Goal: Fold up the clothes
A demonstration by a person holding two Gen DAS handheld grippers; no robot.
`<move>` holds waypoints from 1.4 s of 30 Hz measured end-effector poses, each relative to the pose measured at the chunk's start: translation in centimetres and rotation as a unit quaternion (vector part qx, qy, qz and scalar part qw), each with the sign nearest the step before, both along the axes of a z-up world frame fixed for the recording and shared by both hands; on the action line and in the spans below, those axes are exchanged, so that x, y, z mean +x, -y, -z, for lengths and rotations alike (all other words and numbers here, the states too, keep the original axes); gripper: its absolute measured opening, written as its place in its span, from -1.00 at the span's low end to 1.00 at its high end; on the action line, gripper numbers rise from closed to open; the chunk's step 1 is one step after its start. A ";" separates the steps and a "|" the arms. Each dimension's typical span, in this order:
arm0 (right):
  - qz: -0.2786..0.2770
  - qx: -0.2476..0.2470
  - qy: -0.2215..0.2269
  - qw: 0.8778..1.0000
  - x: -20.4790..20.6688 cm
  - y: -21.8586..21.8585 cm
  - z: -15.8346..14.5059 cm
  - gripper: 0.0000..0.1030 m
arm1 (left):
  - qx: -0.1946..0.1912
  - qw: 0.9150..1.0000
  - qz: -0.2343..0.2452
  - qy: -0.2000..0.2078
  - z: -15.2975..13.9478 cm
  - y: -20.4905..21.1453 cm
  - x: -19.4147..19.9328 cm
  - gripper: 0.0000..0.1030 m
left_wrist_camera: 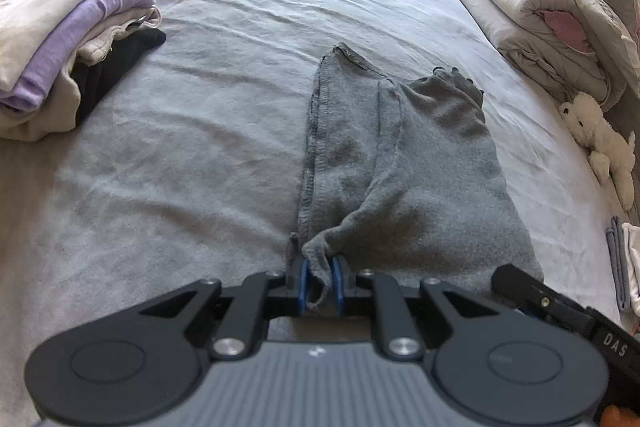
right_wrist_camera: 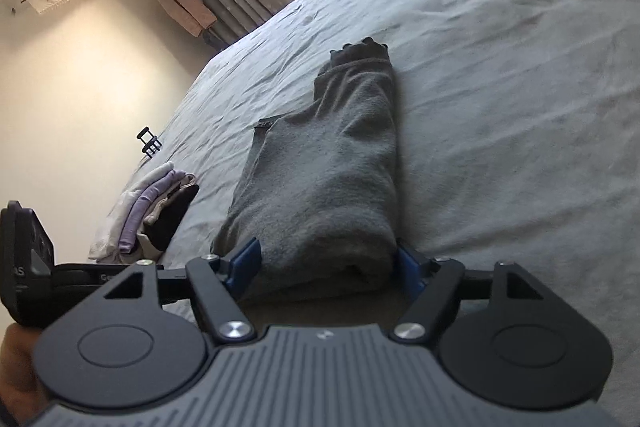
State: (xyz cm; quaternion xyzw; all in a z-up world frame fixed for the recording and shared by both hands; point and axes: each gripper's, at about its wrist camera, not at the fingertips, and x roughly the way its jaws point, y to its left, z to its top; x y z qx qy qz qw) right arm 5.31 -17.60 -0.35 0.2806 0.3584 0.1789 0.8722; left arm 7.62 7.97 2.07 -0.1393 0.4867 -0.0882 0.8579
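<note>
- Grey garment (left_wrist_camera: 400, 163) lies mid-bed (left_wrist_camera: 200, 147), already folded into a long narrow strip; cuffed end points away from me, toward the far side of the bed.
- Left gripper (left_wrist_camera: 319, 279): fingers (left_wrist_camera: 303, 281) clenched on a small bunched corner of the garment at its near left edge. A bit of fabric hangs down between them.
- Right gripper (right_wrist_camera: 326, 265): fingers (right_wrist_camera: 244, 257) spread wide, one either side of the garment's thick near end. They straddle the roll; pads don't look pressed in, so I'd call it released, not gripping.
- Pile (left_wrist_camera: 60, 39) of folded clothes sits left of the garment, well apart: white, lilac, beige, black layers. Those look done.
- Duvet roll (left_wrist_camera: 540, 7) and plush toy (left_wrist_camera: 596, 139) lie right of the garment, near the bed edge. Not part of the job.
- Progress, my read: lengthwise folds done on this piece, crosswise fold not yet done. Strip is too long to match the pile.
- Left: bring near end over toward the cuffed end, flatten, then move it to the pile.
- Risk: left corner pinch is small; it could slip or drag the top layer open.
</note>
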 end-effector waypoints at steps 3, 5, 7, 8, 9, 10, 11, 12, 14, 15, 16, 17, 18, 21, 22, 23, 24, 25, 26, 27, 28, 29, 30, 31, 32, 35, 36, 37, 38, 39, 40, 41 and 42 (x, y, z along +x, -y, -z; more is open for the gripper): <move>0.018 -0.005 0.003 1.000 -0.1 0.0 0.2 0.16 | -0.002 1.000 0.000 -0.001 0.0 -0.1 0.0 -0.71; 0.028 0.000 0.001 1.000 0.0 0.1 0.3 0.03 | -0.007 1.000 -0.002 -0.003 0.0 -0.2 0.1 -0.71; 0.031 -0.003 0.004 1.000 -0.2 0.0 0.1 0.01 | -0.012 1.000 -0.002 -0.005 0.1 -0.3 0.1 -0.71; 0.031 -0.003 0.006 0.999 -0.2 -0.1 0.1 0.01 | -0.014 1.000 -0.003 -0.005 0.1 -0.4 0.1 -0.71; 0.033 0.002 0.008 0.999 -0.2 0.0 0.2 0.01 | -0.015 1.000 -0.003 -0.006 0.1 -0.4 0.1 -0.71; 0.035 0.009 0.004 0.999 -0.1 0.2 0.4 0.04 | -0.016 1.000 -0.003 -0.006 0.1 -0.5 0.1 -0.71; 0.037 0.019 0.001 0.999 0.0 0.3 0.6 0.11 | -0.017 1.000 -0.004 -0.005 0.1 -0.5 0.1 -0.71; 0.036 0.020 0.001 0.999 0.0 0.3 0.6 0.12 | -0.017 1.000 -0.004 -0.005 0.1 -0.5 0.1 -0.71; 0.035 0.020 0.002 0.999 0.1 0.2 0.7 0.14 | -0.015 1.000 -0.003 -0.003 0.2 -0.4 0.0 -0.71; 0.034 0.004 0.007 0.999 0.0 -0.1 0.5 0.13 | -0.014 1.000 -0.003 -0.002 0.2 -0.4 0.0 -0.71; 0.032 -0.012 0.011 0.999 -0.1 -0.5 0.3 0.05 | -0.013 1.000 -0.003 -0.001 0.2 -0.4 0.0 -0.71; 0.031 -0.028 0.016 0.999 -0.3 -0.8 0.1 -0.03 | -0.014 1.000 -0.002 -0.001 0.1 -0.4 0.0 -0.71; 0.033 -0.038 0.020 0.999 -0.5 -1.0 -0.1 -0.07 | -0.015 1.000 -0.001 -0.001 0.1 -0.4 0.0 -0.71; 0.036 -0.058 0.021 0.997 -0.7 -1.3 -0.8 -0.18 | -0.019 1.000 0.008 -0.003 -0.1 -0.4 -0.1 -0.69; 0.035 -0.066 0.022 0.997 -0.7 -1.5 -1.2 -0.20 | -0.021 1.000 0.011 -0.004 -0.2 -0.5 -0.2 -0.69; 0.033 -0.074 0.023 0.996 -0.8 -1.5 -1.6 -0.21 | -0.026 1.000 0.014 -0.007 -0.3 -0.5 -0.4 -0.67; 0.033 -0.078 0.022 0.996 -1.0 -1.5 -2.0 -0.22 | -0.033 0.999 0.018 -0.011 -0.4 -0.5 -0.6 -0.65; 0.034 -0.084 0.019 0.996 -1.2 -1.4 -2.4 -0.22 | -0.043 0.999 0.023 -0.016 -0.5 -0.4 -0.8 -0.65; 0.036 -0.091 0.016 0.995 -1.4 -1.2 -2.8 -0.22 | -0.054 0.998 0.028 -0.021 -0.6 -0.4 -1.2 -0.65; 0.039 -0.097 0.012 0.994 -1.8 -0.8 -3.3 -0.22 | -0.064 0.997 0.036 -0.025 -0.6 -0.2 -1.6 -0.61; 0.041 -0.103 0.008 0.994 -2.3 -0.4 -3.8 -0.22 | -0.069 0.996 0.044 -0.027 -0.7 0.0 -2.0 -0.56; 0.045 -0.106 0.001 0.993 -3.0 0.3 -4.3 -0.22 | -0.069 0.996 0.053 -0.025 -0.8 0.3 -2.4 -0.44; 0.049 -0.108 -0.006 0.993 -3.6 0.9 -4.7 -0.22 | -0.067 0.996 0.062 -0.022 -0.9 0.6 -2.8 -0.31; 0.050 -0.113 -0.013 0.992 -4.0 1.4 -4.6 -0.22 | -0.063 0.995 0.070 -0.019 -1.0 0.8 -3.1 -0.26; 0.051 -0.118 -0.020 0.992 -4.3 1.9 -4.5 -0.22 | -0.058 0.995 0.074 -0.017 -1.0 0.9 -3.4 -0.25; 0.051 -0.131 -0.042 0.989 -4.8 3.0 -3.4 -0.21 | -0.049 0.996 0.066 -0.017 -0.6 0.6 -3.2 -0.25; 0.048 -0.133 -0.049 0.989 -4.6 3.2 -2.6 -0.20 | -0.053 0.997 0.062 -0.020 -0.4 0.4 -3.0 -0.25; 0.047 -0.130 -0.050 0.989 -4.6 3.3 -2.3 -0.17 | -0.057 0.996 0.057 -0.023 -0.3 0.1 -2.8 -0.25; 0.045 -0.127 -0.050 0.990 -4.6 3.4 -2.0 -0.15 | -0.062 0.996 0.053 -0.025 -0.2 -0.1 -2.6 -0.25; 0.043 -0.129 -0.049 0.990 -4.6 3.4 -2.1 -0.14 | -0.065 0.996 0.051 -0.024 -0.3 -0.2 -2.6 -0.24; 0.039 -0.133 -0.046 0.989 -4.6 3.4 -2.3 -0.12 | -0.068 0.996 0.049 -0.021 -0.4 -0.4 -2.7 -0.23; 0.033 -0.142 -0.042 0.988 -4.6 3.2 -2.4 -0.11 | -0.069 0.996 0.047 -0.017 -0.5 -0.5 -2.7 -0.20; 0.027 -0.155 -0.037 0.987 -4.7 3.0 -2.7 -0.09 | -0.070 0.996 0.046 -0.014 -0.5 -0.6 -2.8 -0.19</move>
